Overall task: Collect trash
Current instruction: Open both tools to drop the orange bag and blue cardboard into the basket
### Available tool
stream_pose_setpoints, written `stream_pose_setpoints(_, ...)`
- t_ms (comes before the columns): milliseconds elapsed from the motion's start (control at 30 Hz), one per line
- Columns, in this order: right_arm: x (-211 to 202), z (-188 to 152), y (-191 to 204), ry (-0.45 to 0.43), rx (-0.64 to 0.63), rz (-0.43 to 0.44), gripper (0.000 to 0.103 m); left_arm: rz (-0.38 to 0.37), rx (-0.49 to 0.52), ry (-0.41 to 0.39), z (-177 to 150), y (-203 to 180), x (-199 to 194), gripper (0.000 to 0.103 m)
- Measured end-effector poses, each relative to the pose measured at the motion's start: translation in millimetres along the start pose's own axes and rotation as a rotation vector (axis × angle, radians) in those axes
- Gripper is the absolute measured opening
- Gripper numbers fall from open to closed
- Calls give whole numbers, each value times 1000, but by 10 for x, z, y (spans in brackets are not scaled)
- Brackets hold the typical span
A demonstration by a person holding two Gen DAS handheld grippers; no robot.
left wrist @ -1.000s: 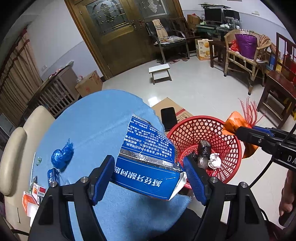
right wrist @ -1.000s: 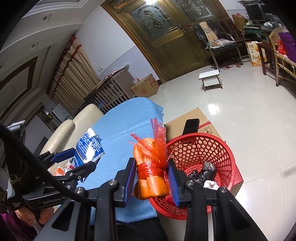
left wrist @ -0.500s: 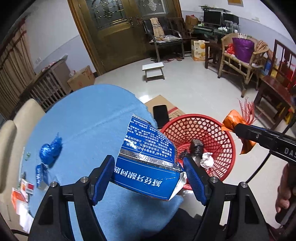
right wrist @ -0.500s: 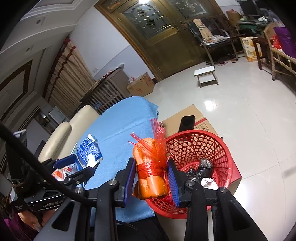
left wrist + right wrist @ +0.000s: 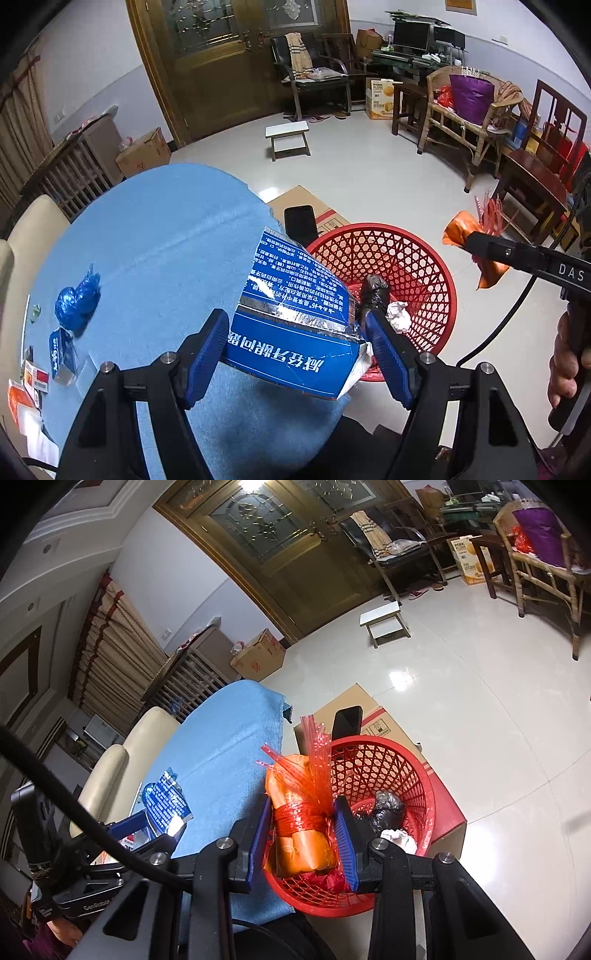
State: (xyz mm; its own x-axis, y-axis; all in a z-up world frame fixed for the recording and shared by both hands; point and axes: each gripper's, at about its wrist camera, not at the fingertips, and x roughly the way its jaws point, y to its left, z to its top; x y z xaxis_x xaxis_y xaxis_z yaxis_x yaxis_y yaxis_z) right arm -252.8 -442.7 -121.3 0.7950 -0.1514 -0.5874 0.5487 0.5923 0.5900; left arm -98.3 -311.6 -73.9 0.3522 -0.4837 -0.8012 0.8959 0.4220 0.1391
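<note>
We had both claws loaded. Our left claw was closed on a torn blue carton, gripping it across its width near the bottom edge, with the printed flap rising away from us. Our right claw was clamped on an orange wrapper bundle at its red-tied waist, long axis upright, frilled red end on top.

The red basket stood on a cardboard box beside the blue-covered surface, already holding a dark lump and a crumpled white wad. In the right wrist view the bundle hung at the basket's near rim, partly over its opening; the carton sat over the surface's edge, just left of the basket. We judged the right hand nearer to a drop, the left needing a short shift rightward first. A blue bag and small packets remained on the surface.
</note>
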Motion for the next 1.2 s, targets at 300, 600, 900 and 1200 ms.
stream_pose_setpoints(300, 104, 18, -90, 12, 26, -13, 37, 2, 32, 1, 50, -77, 67, 77)
stream_pose_setpoints(600, 203, 32, -251, 41, 64, -30, 39, -76, 35, 31, 79, -132, 238, 78)
stream_pose_setpoints(900, 356, 6, -441, 94, 122, -16, 39, -162, 28, 70, 123, -241, 435, 78)
stream_pose_setpoints(1200, 321, 25, -585, 79, 168, -24, 62, -205, 48, 72, 135, -331, 508, 78)
